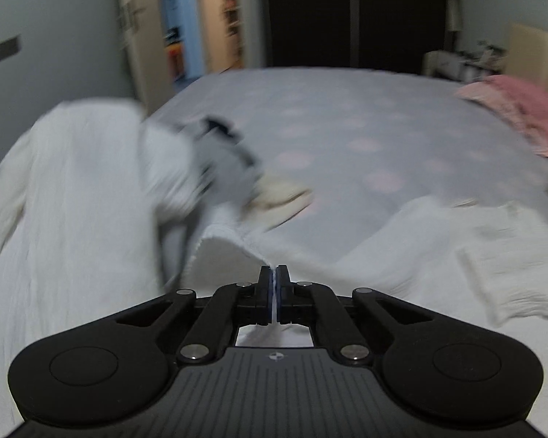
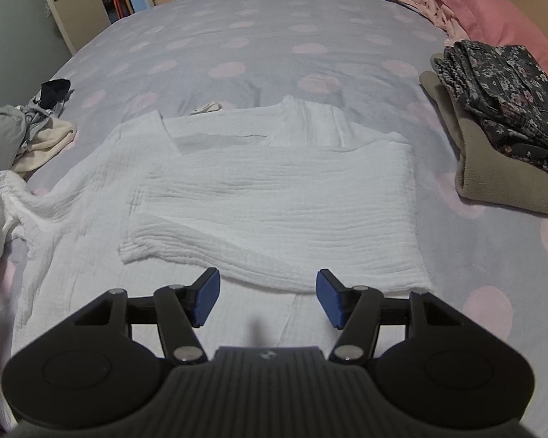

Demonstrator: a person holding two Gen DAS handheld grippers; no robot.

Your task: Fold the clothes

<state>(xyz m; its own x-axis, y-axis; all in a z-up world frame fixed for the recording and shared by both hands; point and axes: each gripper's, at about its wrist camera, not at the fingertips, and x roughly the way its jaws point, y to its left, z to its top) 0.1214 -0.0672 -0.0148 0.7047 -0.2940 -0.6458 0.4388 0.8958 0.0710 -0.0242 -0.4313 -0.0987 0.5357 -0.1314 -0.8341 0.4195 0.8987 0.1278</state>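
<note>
White shirt (image 2: pixel 274 197): lay spread at the near edge of the bed (image 2: pixel 259 36), its right side already folded inward, presumably so the rest could follow.
Left gripper (image 1: pixel 273 273): jaws pinched tight on an edge of the shirt, raising a ridge of cloth, likely to carry that side over.
Right gripper (image 2: pixel 267 297): jaws wide and empty, just above the shirt's near hem.
Folded pile (image 2: pixel 500 135): right of the shirt, apparently finished.
Unfolded heap (image 2: pixel 29 131): left of the shirt, awaiting folding.
</note>
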